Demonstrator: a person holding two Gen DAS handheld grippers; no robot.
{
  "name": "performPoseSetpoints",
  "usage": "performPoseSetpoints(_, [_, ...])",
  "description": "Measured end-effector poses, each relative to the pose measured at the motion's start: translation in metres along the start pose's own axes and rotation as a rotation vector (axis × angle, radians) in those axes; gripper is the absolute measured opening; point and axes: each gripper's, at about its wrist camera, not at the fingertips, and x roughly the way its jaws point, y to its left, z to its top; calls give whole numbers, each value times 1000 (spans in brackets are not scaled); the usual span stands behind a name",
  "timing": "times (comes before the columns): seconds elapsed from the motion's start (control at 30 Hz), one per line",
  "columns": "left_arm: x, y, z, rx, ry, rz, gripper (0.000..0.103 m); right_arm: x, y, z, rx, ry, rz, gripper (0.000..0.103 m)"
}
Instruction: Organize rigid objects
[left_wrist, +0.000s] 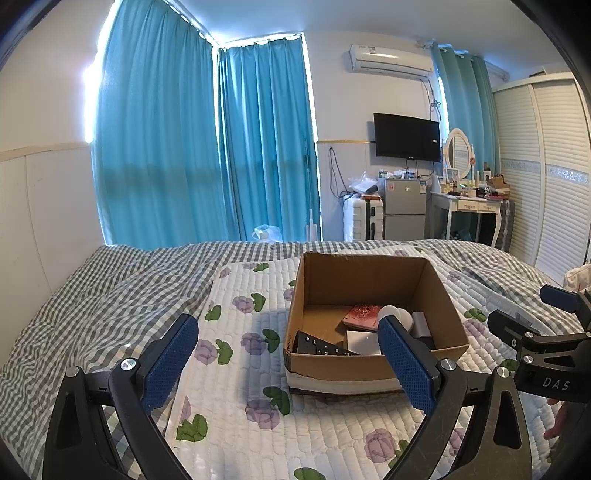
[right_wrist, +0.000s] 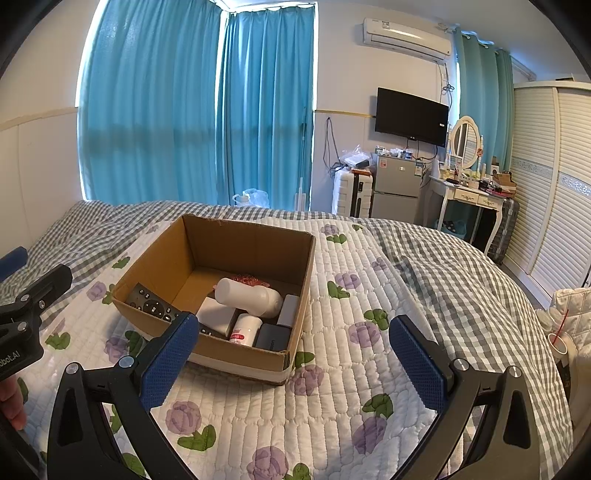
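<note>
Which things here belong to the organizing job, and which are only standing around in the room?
Part of the job:
- cardboard box on the bed
- black remote, inside the box
- white bottle, lying inside
- small white jar
- dark grey case
- left gripper and right gripper, jaws open and empty

Just lying about:
- television
- small fridge
- white suitcase
- dressing table

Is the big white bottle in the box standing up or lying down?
Lying down. The white bottle rests on its side across other things in the cardboard box.
</note>
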Motion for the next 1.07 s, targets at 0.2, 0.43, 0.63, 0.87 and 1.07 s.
performPoseSetpoints(0.2, [0, -1, -1, 0, 4, -1, 100, 2, 1, -1, 0, 4, 0, 103])
performPoseSetpoints(0.43, [0, -1, -1, -1, 5, -1, 100, 2, 1, -2, -1, 7, 0, 103])
performPoseSetpoints(0.63, [-1, -3, -2, 3, 7, -5, 100, 4, 1, -3, -2, 11, -2, 103])
performPoseSetpoints(0.87, [2, -3, -3, 0, 14, -4, 100, 5, 1, -5, -2, 15, -5, 103])
performPoseSetpoints(1.07, [4, -5, -5, 5, 33, 2, 100, 5, 1, -5, 1, 24, -6, 103])
